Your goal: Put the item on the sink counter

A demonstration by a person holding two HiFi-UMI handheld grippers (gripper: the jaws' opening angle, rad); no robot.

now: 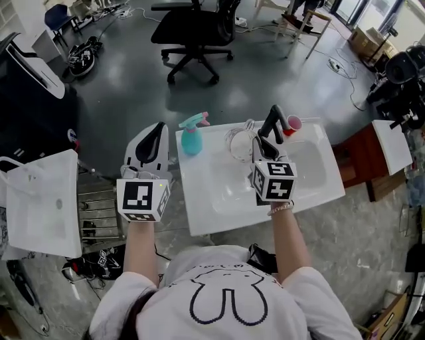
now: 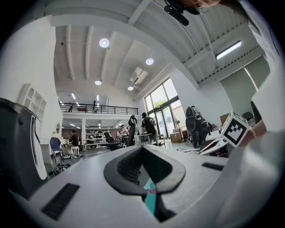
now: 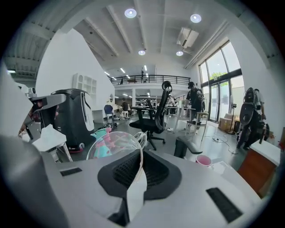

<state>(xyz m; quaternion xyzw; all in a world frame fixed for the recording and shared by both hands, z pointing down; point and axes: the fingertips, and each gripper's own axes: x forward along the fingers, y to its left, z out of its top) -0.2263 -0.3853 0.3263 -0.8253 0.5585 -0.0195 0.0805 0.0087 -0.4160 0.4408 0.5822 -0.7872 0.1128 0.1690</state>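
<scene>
So the right gripper (image 3: 141, 156) has its jaws pinched tight on the rim of a clear jug (image 3: 111, 142), which bulges off toward 10 o'clock. A teal sprayer (image 3: 103, 150) shows through it. The faucet (image 3: 189, 149) and pink cup (image 3: 203, 160) sit at 3 o'clock.

Bright, even light from ceiling lamps (image 3: 130, 13) and tall windows (image 3: 218, 95); fisheye edges, blurred near foreground.
</scene>
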